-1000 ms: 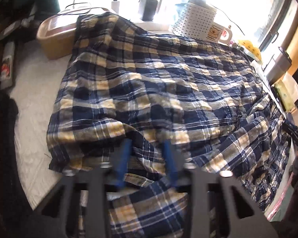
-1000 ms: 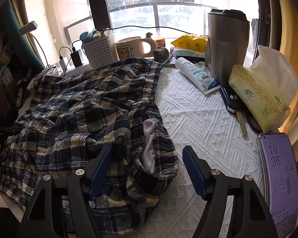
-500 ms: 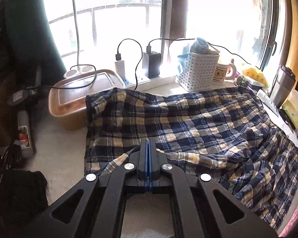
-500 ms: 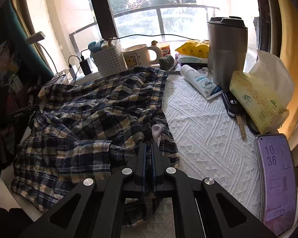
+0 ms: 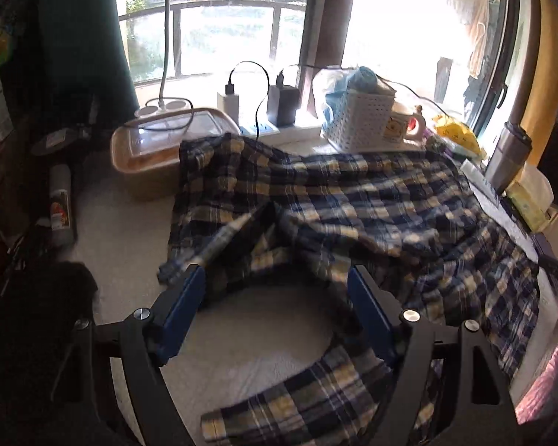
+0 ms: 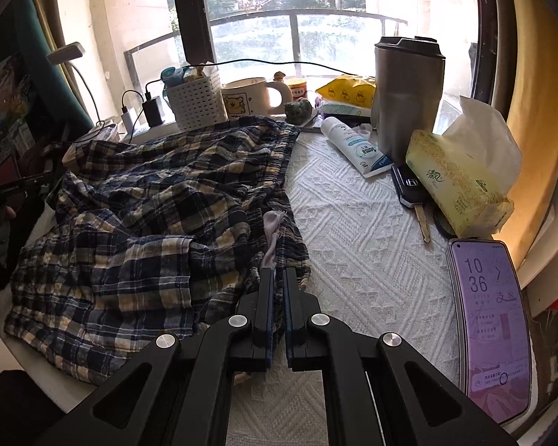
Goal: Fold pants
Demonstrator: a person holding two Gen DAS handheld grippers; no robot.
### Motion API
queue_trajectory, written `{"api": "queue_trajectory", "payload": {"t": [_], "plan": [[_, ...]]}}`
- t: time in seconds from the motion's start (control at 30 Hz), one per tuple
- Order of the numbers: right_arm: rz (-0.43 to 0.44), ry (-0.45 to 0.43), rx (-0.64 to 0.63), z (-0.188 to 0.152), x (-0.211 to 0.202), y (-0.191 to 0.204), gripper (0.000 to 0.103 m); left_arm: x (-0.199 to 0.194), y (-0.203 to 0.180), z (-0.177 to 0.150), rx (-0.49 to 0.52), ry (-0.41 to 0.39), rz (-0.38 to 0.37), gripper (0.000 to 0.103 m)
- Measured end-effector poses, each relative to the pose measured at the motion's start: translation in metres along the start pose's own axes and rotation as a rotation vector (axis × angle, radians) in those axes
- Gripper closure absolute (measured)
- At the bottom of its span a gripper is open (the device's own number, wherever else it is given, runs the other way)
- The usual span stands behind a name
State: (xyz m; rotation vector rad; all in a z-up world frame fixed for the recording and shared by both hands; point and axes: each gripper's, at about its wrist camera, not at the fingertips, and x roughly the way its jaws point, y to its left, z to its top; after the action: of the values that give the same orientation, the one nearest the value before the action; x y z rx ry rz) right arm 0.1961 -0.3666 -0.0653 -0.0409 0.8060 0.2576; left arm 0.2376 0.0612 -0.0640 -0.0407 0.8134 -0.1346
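Note:
The blue and yellow plaid pants point(image 5: 353, 193) lie rumpled on the white textured table cover point(image 6: 353, 223). My left gripper point(image 5: 275, 278) hovers above their near edge with its jaws opening wide. A loose fold of cloth, blurred by motion, hangs just past the blue pads point(image 5: 184, 304), and nothing is pinched between them. In the right wrist view the pants point(image 6: 148, 200) spread to the left. My right gripper point(image 6: 278, 273) is shut on their waistband edge, beside a pale inner pocket lining point(image 6: 271, 230).
At the window edge stand a brown lidded container point(image 5: 148, 156), plugged chargers point(image 5: 282, 104), a white basket point(image 6: 197, 100) and a mug point(image 6: 245, 98). To the right are a steel tumbler point(image 6: 409, 100), a tube point(image 6: 357, 148), a car key point(image 6: 409, 186), a tissue pack point(image 6: 457, 182) and a phone point(image 6: 491, 319).
The left gripper closed on the pants leg, lifted it toward the window, and has now opened and let the cloth go. The right gripper closed on the waistband and stays shut.

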Motion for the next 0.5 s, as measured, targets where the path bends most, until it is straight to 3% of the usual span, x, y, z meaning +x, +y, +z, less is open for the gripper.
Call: {"api": "queue_trajectory", "payload": {"t": [0.13, 0.23, 0.27, 0.33, 0.37, 0.43, 0.5], "plan": [[0.002, 0.000, -0.010, 0.004, 0.007, 0.002, 0.097, 0.007, 0.002, -0.041, -0.025, 0.118, 0.057, 0.024], [0.003, 0.007, -0.017, 0.006, 0.010, 0.004, 0.095, 0.000, 0.008, -0.067, -0.107, 0.149, 0.057, 0.024], [0.001, 0.006, -0.020, 0.006, 0.010, 0.004, 0.087, -0.005, 0.009, -0.074, -0.141, 0.145, 0.058, 0.024], [0.009, 0.006, -0.013, 0.007, 0.011, 0.003, 0.039, -0.015, 0.007, -0.088, -0.209, 0.133, 0.048, 0.024], [0.014, 0.001, -0.006, 0.007, 0.012, 0.003, 0.000, -0.019, 0.004, -0.094, -0.231, 0.127, 0.042, 0.024], [0.045, -0.011, 0.000, 0.007, 0.011, 0.005, 0.000, -0.027, -0.006, -0.108, -0.276, 0.159, 0.046, 0.024], [0.019, -0.019, -0.020, 0.006, 0.011, 0.010, 0.000, -0.034, -0.017, -0.119, -0.265, 0.147, 0.046, 0.024]]}}
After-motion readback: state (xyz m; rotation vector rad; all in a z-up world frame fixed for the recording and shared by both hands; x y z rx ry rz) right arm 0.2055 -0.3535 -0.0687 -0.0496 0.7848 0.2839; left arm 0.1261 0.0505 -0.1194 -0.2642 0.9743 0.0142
